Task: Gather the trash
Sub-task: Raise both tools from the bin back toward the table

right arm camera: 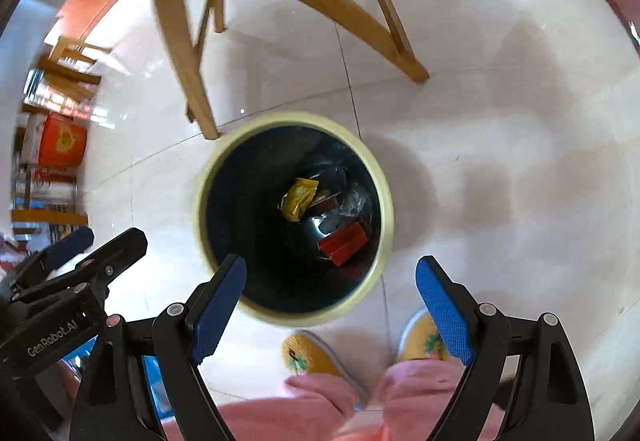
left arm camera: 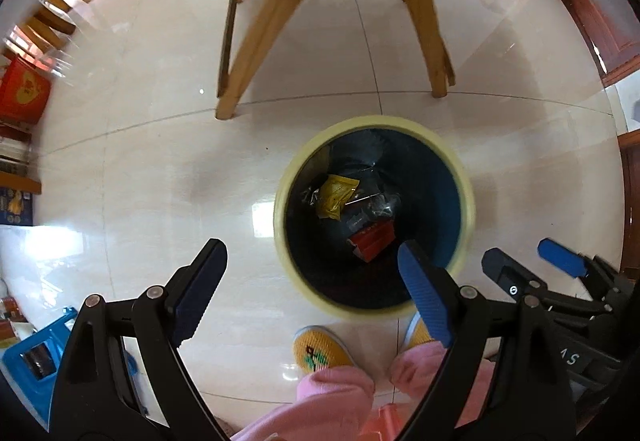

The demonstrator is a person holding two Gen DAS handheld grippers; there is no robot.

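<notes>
White tiled floor (left arm camera: 140,169) fills both views. Wooden table legs (left arm camera: 260,25) splay across top centre of the left view, and upper left to centre in the right view (right arm camera: 180,53). Round bin (left arm camera: 466,201), pale yellow rim, dark liner, sits centre-right in the left view, dead centre in the right view (right arm camera: 386,201), just below the leg feet. Left gripper (left arm camera: 314,291) along bottom of its own view, jaws wide apart, nothing between them; also seen at lower left of the right view (right arm camera: 86,245). Right gripper (right arm camera: 332,307) along bottom of its view, jaws spread wide, empty, left pad over the bin rim; seen lower right in the left view (left arm camera: 528,265). Person's pink trousers (left arm camera: 332,397) and yellow slippers (left arm camera: 316,351) bottom centre, just below the bin. Trash lies inside the bin at the bottom: yellow wrapper (left arm camera: 336,195), red packet (left arm camera: 374,243), crumpled clear plastic (left arm camera: 382,205) between them.
</notes>
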